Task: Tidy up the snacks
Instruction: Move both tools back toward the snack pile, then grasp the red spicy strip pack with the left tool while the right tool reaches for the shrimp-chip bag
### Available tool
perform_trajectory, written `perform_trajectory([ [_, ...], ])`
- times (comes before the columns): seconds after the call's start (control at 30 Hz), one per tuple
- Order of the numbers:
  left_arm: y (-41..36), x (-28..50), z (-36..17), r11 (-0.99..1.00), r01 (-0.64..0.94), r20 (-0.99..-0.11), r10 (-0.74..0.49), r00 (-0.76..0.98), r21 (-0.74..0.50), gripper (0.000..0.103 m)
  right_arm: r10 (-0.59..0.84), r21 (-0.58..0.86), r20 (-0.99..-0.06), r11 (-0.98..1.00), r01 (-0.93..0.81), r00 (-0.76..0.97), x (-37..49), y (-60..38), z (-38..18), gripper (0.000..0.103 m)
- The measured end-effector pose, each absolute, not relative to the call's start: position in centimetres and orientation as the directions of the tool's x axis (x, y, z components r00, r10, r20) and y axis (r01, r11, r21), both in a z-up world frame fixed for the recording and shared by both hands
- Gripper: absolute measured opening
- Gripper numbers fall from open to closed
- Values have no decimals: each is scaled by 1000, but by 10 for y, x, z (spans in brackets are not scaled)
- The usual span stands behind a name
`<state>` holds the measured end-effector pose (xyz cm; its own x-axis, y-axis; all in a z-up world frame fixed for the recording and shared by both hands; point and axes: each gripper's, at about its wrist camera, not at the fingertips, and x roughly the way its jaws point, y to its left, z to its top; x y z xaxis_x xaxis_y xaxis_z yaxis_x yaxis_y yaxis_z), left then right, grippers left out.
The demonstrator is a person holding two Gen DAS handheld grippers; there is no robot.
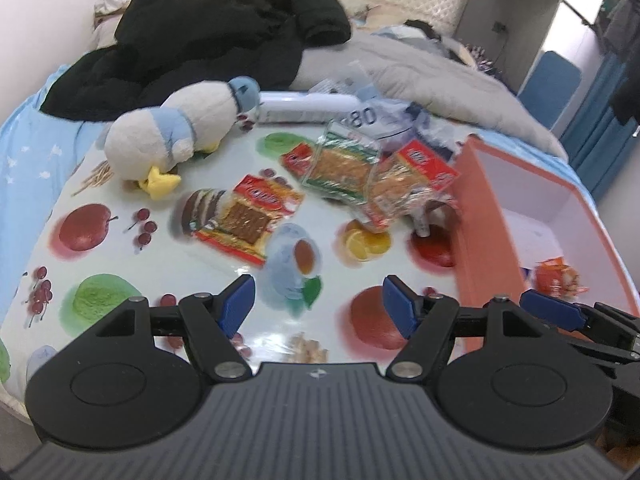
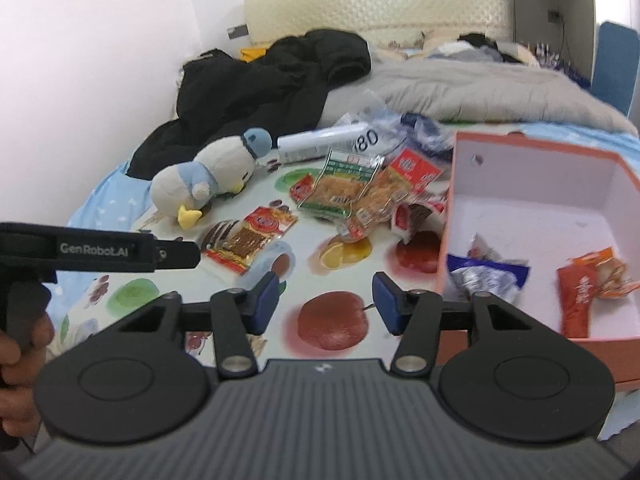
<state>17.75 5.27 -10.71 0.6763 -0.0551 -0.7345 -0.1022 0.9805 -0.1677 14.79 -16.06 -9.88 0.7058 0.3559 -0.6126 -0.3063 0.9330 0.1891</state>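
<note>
Snacks [image 1: 248, 216] untouched; both grippers' fingers [image 2: 266, 298] spread, empty.

Plush penguin [image 1: 176, 136], black jacket [image 1: 208, 36]

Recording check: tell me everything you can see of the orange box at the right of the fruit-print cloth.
The orange box is an open, lidless carton, cardboard by the look, orange outside and white inside, with a small round hole high in its far wall. It sits upright on the fruit-print cloth at the right, beside the loose snack pile. Inside lie a blue-and-silver wrapper and an orange-red packet. Neither hand-held gripper touches it.
</note>
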Motion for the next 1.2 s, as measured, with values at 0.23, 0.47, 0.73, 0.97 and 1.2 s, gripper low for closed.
perform_trajectory([
  [0.23,82,227,-148,980,-141,-780,-23,626,-142,75,318,190,-637,948,-257,702,194,-137,-125,43],
  [0.47,94,281,-179,995,-100,-779,46,626,-22,75,240,171,-664,971,-169,708,246,-123,-159,41],
  [0.73,101,330,-220,997,-33,-790,73,609,67,75,76,56,-693,997,-51,717,292,-120,-195,33],
  [0.97,114,358,-249,995,-3,-813,85,576,101,75,-9,-74,-666,996,-54,746,317,-113,-212,31],
  [1.2,129,360,-256,1000,-12,-822,12,569,6,72,-84,-169,-678,985,-43,730,335,-105,-237,26],
])
